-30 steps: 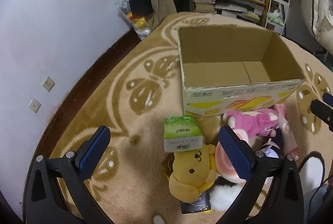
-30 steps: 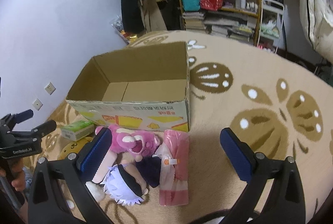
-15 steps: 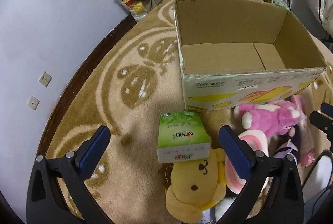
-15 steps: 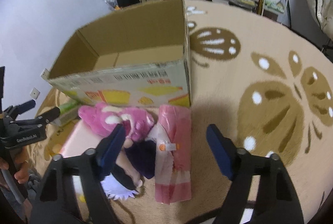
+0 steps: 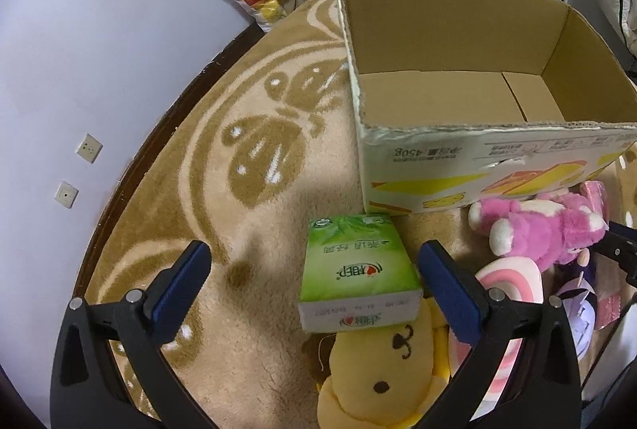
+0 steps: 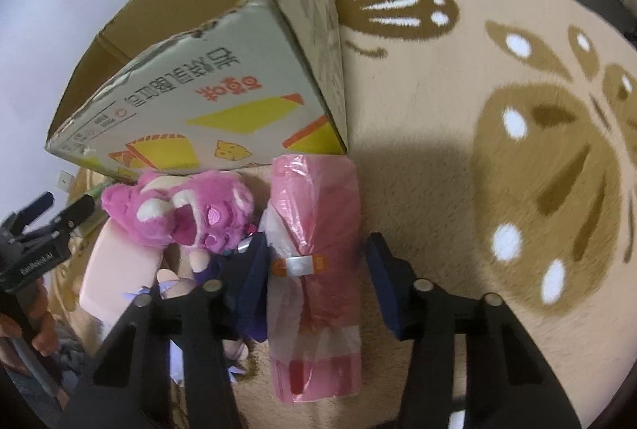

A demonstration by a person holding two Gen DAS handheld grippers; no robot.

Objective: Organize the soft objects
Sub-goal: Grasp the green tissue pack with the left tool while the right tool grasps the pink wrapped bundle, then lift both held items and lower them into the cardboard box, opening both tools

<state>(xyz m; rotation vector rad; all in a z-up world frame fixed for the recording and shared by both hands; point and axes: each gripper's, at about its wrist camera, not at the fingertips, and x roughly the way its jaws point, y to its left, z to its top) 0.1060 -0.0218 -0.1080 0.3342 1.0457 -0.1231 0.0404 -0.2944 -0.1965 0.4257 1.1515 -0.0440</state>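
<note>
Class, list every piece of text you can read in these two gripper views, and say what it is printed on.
"450g": front wall of the open cardboard box, printed upside down.
Large Chinese characters on that box's front: upside down, not legible to me.
Green tissue pack: Chinese brand text, unclear.
Black left gripper body: white lettering, too blurred.

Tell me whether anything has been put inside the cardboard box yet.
No. In the left wrist view the cardboard box shows only its bare floor, while the green tissue pack lies on the carpet outside it.
</note>
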